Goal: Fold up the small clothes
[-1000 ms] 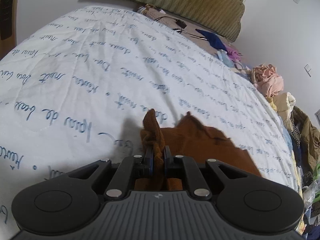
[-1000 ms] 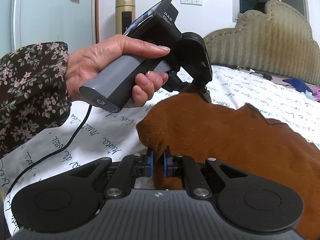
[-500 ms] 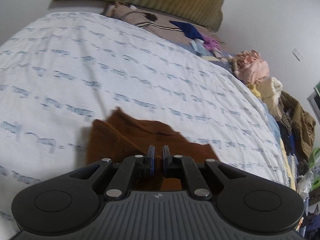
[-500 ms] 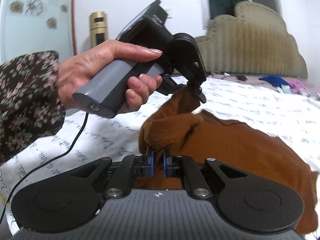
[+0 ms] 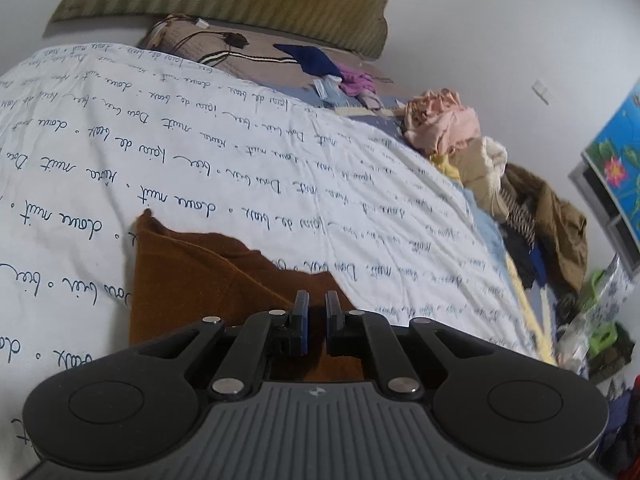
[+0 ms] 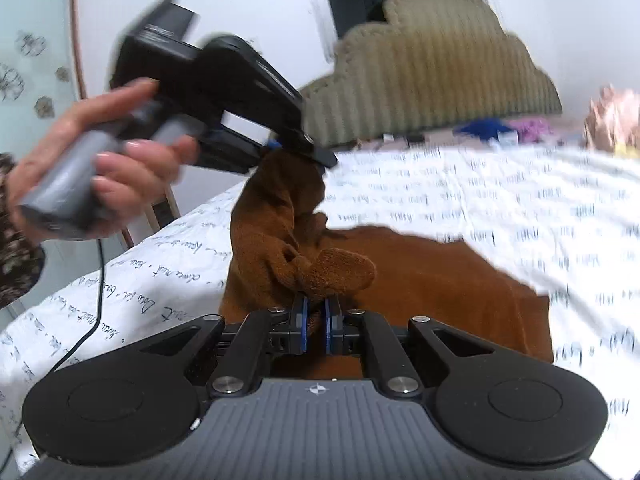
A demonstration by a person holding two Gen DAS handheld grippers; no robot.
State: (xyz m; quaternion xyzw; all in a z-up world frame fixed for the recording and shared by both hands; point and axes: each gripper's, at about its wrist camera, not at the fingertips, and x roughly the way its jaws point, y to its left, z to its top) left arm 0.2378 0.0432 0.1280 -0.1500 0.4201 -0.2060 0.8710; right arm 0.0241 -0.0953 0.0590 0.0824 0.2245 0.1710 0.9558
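Observation:
A brown knit garment [image 5: 200, 276] lies on the white bedsheet with blue script [image 5: 240, 152]. My left gripper [image 5: 317, 312] is nearly shut on a raised corner of it; the cloth shows between the pads. In the right wrist view the left gripper [image 6: 308, 148] lifts that corner above the bed, and the garment [image 6: 440, 280] hangs down from it. My right gripper [image 6: 316, 312] is shut on another bunched edge of the garment, low near the sheet.
An olive ribbed headboard [image 5: 240, 4] stands at the back. A heap of clothes [image 5: 460, 132] runs along the right side of the bed. A brown pillow [image 5: 248, 52] with a blue cloth lies at the head.
My left gripper has lifted its corner of the garment up and over toward the right gripper. The cloth has gone from spread flat to partly doubled over.

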